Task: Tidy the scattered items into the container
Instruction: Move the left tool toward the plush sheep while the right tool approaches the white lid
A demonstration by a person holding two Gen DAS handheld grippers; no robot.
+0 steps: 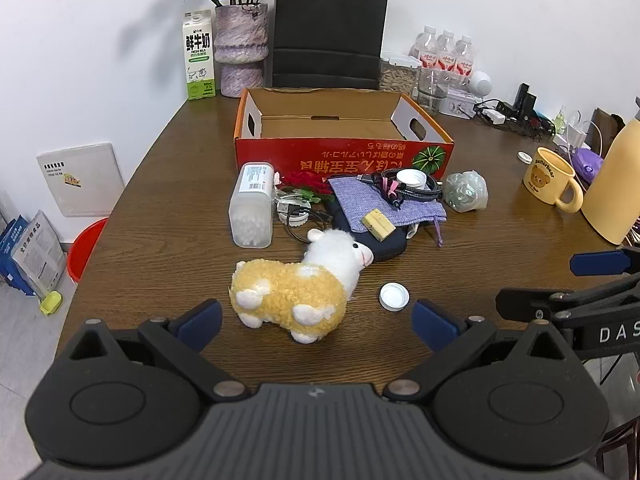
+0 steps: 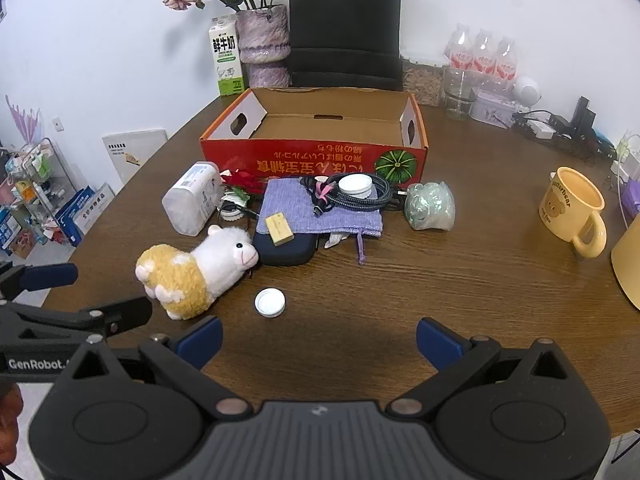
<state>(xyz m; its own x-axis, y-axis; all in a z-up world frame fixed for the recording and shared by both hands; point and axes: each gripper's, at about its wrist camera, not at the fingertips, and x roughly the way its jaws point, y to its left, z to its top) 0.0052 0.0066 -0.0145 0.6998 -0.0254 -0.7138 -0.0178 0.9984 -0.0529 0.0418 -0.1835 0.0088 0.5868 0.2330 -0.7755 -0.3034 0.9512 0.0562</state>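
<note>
Brown wood worktop point(image 1: 160, 184), with the clutter piled right up against the red box point(image 1: 344, 156), which looks empty, so nothing's tidied yet I'd guess. Left gripper point(image 1: 316, 320) has its fingers spread wide with nothing in them, the plush point(image 1: 296, 284) just ahead between them. Right gripper point(image 2: 318, 340) is likewise gaping and empty, a white cap point(image 2: 270, 302) just ahead.

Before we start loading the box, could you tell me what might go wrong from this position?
1. The plush sheep lies closest to the open left gripper; its nose touches the dark zip case, so a careless grab might drag the case.
2. The braided cable is coiled around a white lid on the purple pouch; lifting either could spill the rest.
3. The loose white cap is flat and may slip from the fingers.
</note>
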